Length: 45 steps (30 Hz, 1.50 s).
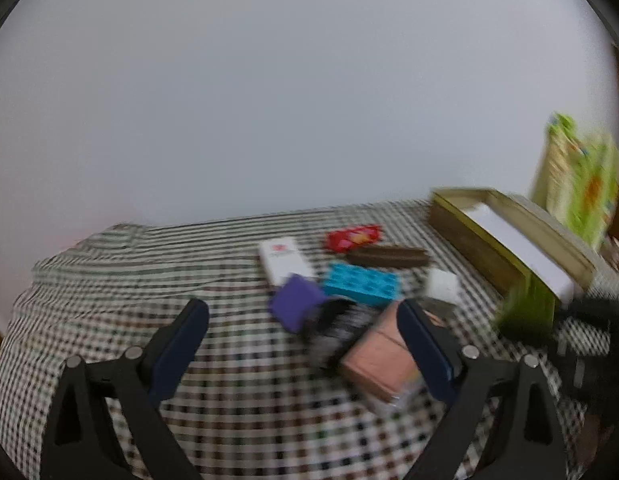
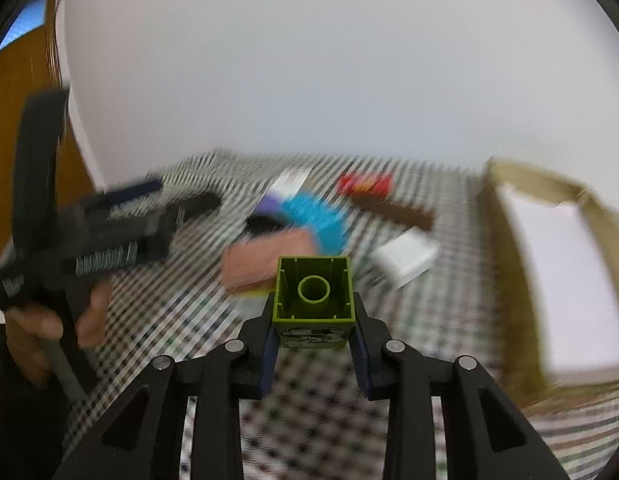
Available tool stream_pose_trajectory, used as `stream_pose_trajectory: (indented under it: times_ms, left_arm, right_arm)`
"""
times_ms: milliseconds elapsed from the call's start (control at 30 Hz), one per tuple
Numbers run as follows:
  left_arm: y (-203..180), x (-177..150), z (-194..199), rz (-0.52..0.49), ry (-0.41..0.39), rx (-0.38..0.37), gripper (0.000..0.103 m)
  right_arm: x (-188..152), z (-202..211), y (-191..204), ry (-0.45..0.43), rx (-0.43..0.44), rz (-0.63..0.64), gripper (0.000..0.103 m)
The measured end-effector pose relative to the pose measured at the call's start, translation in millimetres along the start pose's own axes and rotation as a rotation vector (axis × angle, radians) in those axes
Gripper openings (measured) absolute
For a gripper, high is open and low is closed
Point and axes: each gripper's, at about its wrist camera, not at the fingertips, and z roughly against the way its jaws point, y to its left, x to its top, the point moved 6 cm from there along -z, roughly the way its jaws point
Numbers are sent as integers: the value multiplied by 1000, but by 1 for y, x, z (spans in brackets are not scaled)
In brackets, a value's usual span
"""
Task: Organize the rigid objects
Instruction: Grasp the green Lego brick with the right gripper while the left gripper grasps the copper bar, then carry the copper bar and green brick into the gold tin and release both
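My right gripper (image 2: 313, 322) is shut on a lime green toy block (image 2: 313, 292), hollow underside towards the camera, above the checked cloth. In the left wrist view that block (image 1: 527, 314) shows blurred beside the open box (image 1: 461, 232). My left gripper (image 1: 303, 316) is open over the pile; a purple block (image 1: 295, 306) and a black-and-white object (image 1: 337, 332) lie between its fingers, untouched. A pink box (image 1: 379, 356) lies by its right finger (image 1: 417, 328). Behind are a blue brick (image 1: 361, 284), a white box with a red mark (image 1: 283, 264), a red packet (image 1: 351, 237), a brown bar (image 1: 385, 257) and a small white block (image 1: 441, 286).
The olive-rimmed open box (image 2: 505, 240) with a white floor stands at the right of the checked cloth (image 1: 109, 280). A green patterned pack (image 1: 581, 184) stands behind it. A hand (image 2: 49, 328) holds the left gripper at the left of the right wrist view. A wooden door (image 2: 21, 88) is far left.
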Motion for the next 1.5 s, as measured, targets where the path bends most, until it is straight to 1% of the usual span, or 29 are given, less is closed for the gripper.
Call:
stream_pose_trajectory:
  times_ms: [33, 100, 133, 200, 300, 333, 400, 467, 500, 533, 567, 633, 767, 833, 900, 1033, 1100, 1167, 1233, 1267, 1400, 1433, 1500]
  left_arm:
    - [-8, -2, 0, -38, 5, -6, 91]
    - [-22, -5, -5, -108, 14, 9, 84]
    - [-29, -7, -9, -146, 21, 15, 82]
    - [-37, -11, -13, -181, 44, -13, 76]
    - [-50, -18, -21, -215, 73, -57, 73]
    - [-53, -18, -28, -232, 84, -64, 71]
    - [-60, -23, -35, -255, 117, -78, 62]
    - [-64, -27, -39, -267, 147, -89, 61]
    - [-64, -27, -39, -259, 145, -97, 58]
    - [-66, -29, -40, -255, 148, -98, 58]
    - [-65, -29, -41, -245, 149, -102, 56]
    - [-63, -30, -41, -235, 149, -94, 50]
    - [-62, -30, -39, -217, 147, -109, 47]
    - [-61, -29, -38, -181, 145, -120, 46]
    - [-58, -28, -37, -151, 139, -112, 45]
    - [-49, -16, -27, -31, 62, -117, 45]
    - [-49, -11, -23, 4, 34, -105, 45]
    - [-58, -6, -19, 6, 3, -92, 45]
    - [-74, 0, -15, -6, -27, -104, 45]
    - [-82, 2, -14, -9, -38, -115, 45]
    - [-120, 15, -16, -6, -67, -183, 45]
    - [-134, 19, -19, -1, -65, -211, 45]
    - [-155, 22, -22, -16, -54, -242, 45]
  right_arm:
    - [3, 3, -8, -33, -42, 9, 34]
    - [7, 9, -24, -97, -139, 14, 34]
    - [8, 10, -30, -110, -161, 1, 34]
    - [9, 8, -39, -110, -162, -39, 34]
    - [10, 10, -45, -117, -177, -45, 34]
    - [10, 12, -45, -120, -176, -47, 34]
    - [8, 9, -38, -125, -160, -55, 34]
    - [8, 7, -36, -122, -158, -49, 34]
    - [7, 6, -34, -119, -157, -44, 34]
    - [7, 7, -35, -117, -156, -43, 34]
    - [7, 7, -36, -116, -152, -43, 34]
    - [6, 7, -39, -112, -149, -42, 34]
    - [5, 1, -45, -105, -153, -38, 34]
    - [6, 1, -48, -109, -153, -44, 34]
    - [8, 5, -52, -128, -158, -56, 34]
    - [17, 22, -67, -199, -167, -96, 34]
    - [22, 28, -82, -228, -188, -128, 34]
    - [26, 33, -99, -245, -208, -165, 34]
    - [28, 37, -121, -259, -249, -183, 34]
    - [28, 39, -134, -261, -283, -180, 34]
    - [22, 39, -174, -229, -358, -174, 34]
    - [18, 37, -185, -210, -377, -164, 34]
    - [13, 35, -201, -179, -415, -143, 34]
